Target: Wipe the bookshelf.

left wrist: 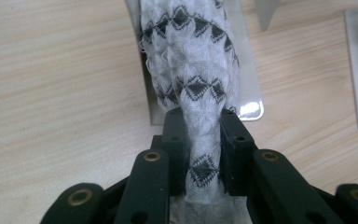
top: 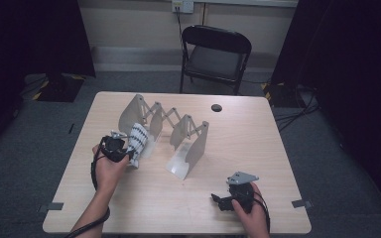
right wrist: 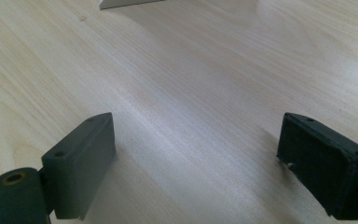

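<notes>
A white cloth [left wrist: 191, 70] with black diamond patterns is pinched between the jaws of my left gripper [left wrist: 200, 135], which is shut on it. In the high view the cloth [top: 138, 140] hangs down against the left end plate of a grey metal accordion rack [top: 181, 134], with the left gripper [top: 116, 147] just to its left, low over the table. My right gripper [right wrist: 196, 158] rests near the table's front right with its jaws wide apart and nothing between them; it also appears in the high view [top: 221, 201].
The pale wooden table [top: 248, 148] has a dark round hole [top: 216, 107] at the back right. A black folding chair [top: 213, 57] stands behind the table. A corner of the rack's base plate [right wrist: 126, 3] lies ahead of the right gripper.
</notes>
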`<state>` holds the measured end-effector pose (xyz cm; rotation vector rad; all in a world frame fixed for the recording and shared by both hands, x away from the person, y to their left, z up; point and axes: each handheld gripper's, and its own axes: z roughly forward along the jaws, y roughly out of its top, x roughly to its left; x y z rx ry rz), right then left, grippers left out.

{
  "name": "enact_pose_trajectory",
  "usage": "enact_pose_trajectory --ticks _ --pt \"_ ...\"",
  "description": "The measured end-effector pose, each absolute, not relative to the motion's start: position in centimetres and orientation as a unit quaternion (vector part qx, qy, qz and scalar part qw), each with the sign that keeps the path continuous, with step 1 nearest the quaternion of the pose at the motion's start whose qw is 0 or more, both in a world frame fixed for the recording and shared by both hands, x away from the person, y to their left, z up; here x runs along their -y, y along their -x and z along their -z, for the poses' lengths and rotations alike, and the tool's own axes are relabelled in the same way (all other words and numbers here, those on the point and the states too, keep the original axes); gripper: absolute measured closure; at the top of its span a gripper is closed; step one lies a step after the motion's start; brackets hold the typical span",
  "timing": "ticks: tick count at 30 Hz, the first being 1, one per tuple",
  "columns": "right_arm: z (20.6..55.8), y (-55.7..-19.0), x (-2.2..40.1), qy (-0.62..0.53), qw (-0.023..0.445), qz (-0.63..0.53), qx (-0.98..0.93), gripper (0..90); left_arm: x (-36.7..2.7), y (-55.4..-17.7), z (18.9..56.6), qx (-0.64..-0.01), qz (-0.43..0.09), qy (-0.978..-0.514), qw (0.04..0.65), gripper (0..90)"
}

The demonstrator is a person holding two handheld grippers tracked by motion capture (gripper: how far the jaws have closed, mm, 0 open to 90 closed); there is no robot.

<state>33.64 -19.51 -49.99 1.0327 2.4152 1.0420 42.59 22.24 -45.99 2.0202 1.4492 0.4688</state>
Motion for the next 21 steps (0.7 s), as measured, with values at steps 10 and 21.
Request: enact_pose_trajectory --ticks 10,21 --pt "50.0 -33.6 19.5 -0.361 0.157 -0.364 -0.844 10.6 -22.3 -41.9 46.1 -0.541 -0.176 -0.765 0.302 75.3" --pt "50.0 -33.6 19.5 -0.360 0.157 -0.364 -0.845 10.6 -21.7 -42.2 39.4 -0.507 -0.210 -0.769 0.328 75.4"
